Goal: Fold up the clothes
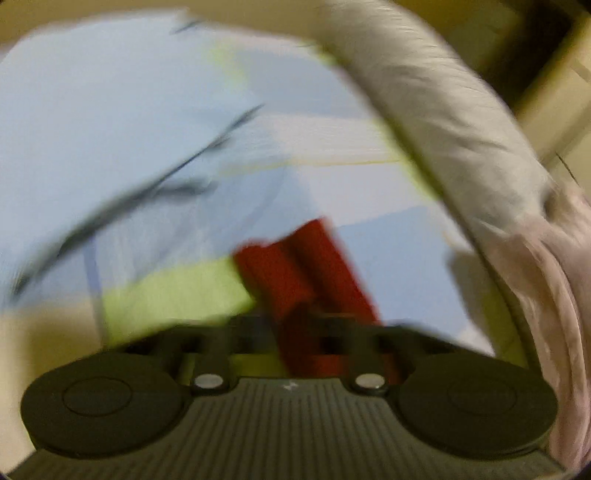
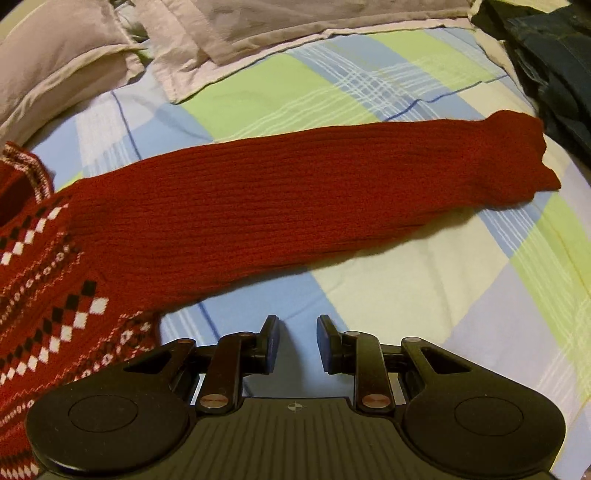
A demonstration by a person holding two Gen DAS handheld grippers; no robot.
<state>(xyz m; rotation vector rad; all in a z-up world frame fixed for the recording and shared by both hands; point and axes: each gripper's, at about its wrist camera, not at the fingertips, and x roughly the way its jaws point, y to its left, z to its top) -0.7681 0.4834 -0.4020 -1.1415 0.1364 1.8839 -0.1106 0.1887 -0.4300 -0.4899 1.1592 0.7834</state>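
A red knit sweater (image 2: 258,199) with a black and white diamond pattern lies on a checked bedsheet (image 2: 424,295). Its long right sleeve stretches flat across the right wrist view, cuff (image 2: 517,155) at the far right. My right gripper (image 2: 297,332) is open and empty, just in front of the sleeve's lower edge. The left wrist view is heavily blurred. There my left gripper (image 1: 295,332) is shut on a bunched fold of red sweater fabric (image 1: 303,269) above the sheet.
A beige pillow (image 2: 55,62) and folded pale cloth (image 2: 240,33) lie at the back of the bed. Dark clothing (image 2: 554,66) is heaped at the far right. In the left wrist view a grey cushion edge (image 1: 443,103) and pink cloth (image 1: 554,295) curve along the right.
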